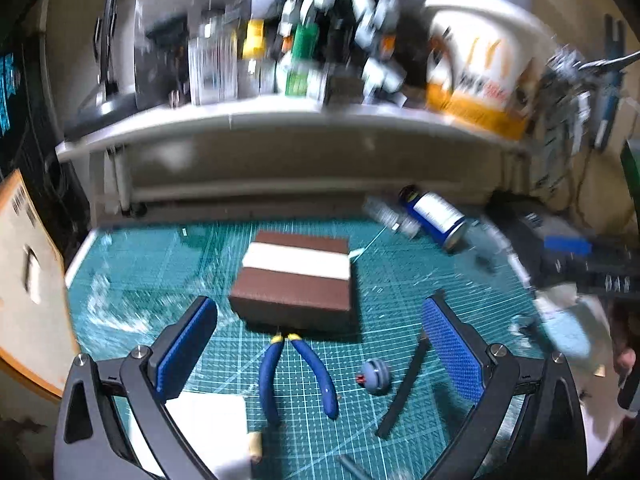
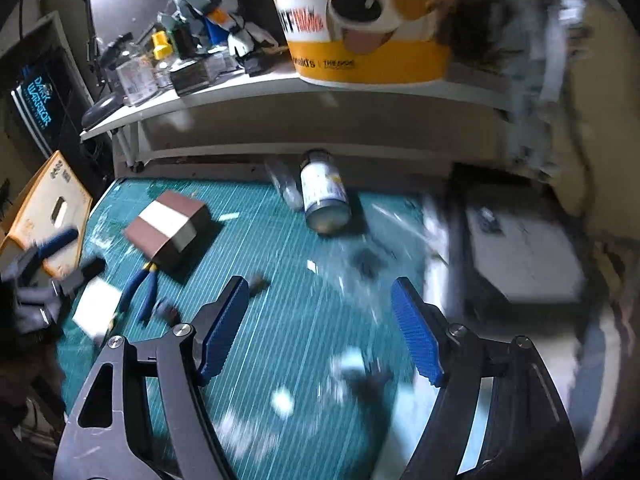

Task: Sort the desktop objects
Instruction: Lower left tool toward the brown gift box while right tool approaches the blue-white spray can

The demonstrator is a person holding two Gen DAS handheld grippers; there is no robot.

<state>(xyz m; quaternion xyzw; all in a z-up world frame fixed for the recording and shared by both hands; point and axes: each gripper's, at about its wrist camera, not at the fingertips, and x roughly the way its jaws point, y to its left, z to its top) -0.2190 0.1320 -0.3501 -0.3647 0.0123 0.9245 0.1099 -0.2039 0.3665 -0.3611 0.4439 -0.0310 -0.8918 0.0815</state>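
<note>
A brown box with a white band [image 1: 296,276] [image 2: 168,230] sits on the green cutting mat [image 1: 160,264] [image 2: 280,248]. Blue-handled pliers [image 1: 294,376] [image 2: 138,286] lie just in front of it, beside a small grey-blue round part [image 1: 375,376] and a black strip [image 1: 404,390]. My left gripper [image 1: 320,320] hovers open over the pliers, nothing between its fingers. My right gripper [image 2: 320,292] is open above bare mat near small blurred bits [image 2: 360,372]. A spray can [image 1: 436,216] [image 2: 322,190] and a clear bottle [image 1: 390,216] [image 2: 285,184] lie at the mat's far edge.
A white shelf [image 1: 260,116] [image 2: 240,88] above the mat carries bottles, model figures and a large paper bucket [image 1: 476,72] [image 2: 360,20]. A cardboard box [image 1: 28,280] [image 2: 48,208] stands left. White paper [image 1: 212,428] lies near the left fingers. A dark tray [image 2: 524,248] sits right.
</note>
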